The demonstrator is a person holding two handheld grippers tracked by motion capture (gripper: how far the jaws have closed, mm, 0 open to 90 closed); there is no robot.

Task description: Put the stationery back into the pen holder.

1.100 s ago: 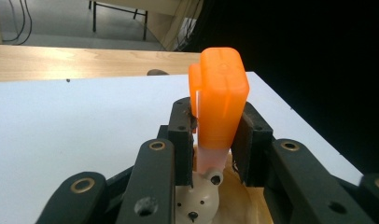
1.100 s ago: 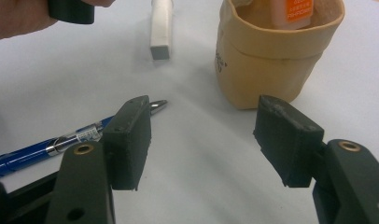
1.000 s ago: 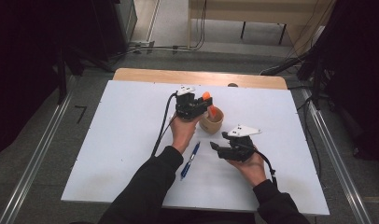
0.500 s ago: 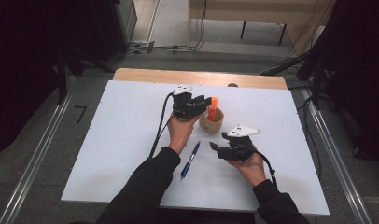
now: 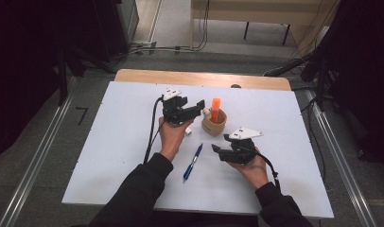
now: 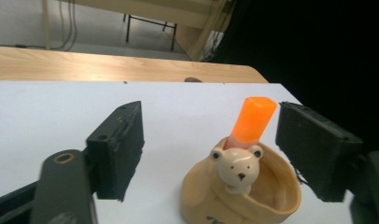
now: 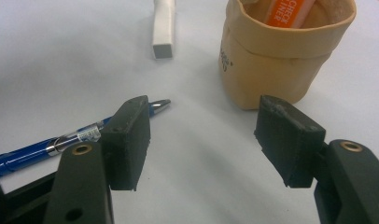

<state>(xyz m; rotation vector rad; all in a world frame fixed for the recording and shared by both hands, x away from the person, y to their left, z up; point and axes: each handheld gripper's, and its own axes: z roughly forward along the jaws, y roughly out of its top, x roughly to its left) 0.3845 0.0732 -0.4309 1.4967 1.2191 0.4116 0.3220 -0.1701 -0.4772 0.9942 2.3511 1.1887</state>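
Since a second ago the orange marker [image 5: 215, 109] left the left gripper [image 5: 196, 108] and stands tilted in the bear cup [image 5: 214, 124], table [image 5: 124, 123] centre. Left jaws just opened, apart, backed off at the cup's 9 o'clock. Drop-off step looks done. Right gripper [image 5: 217, 149] apart, empty, at 5 o'clock. Next likely: blue pen [image 5: 193, 162] at 7 o'clock, needing a low approach; eraser [image 7: 164, 24] beside.
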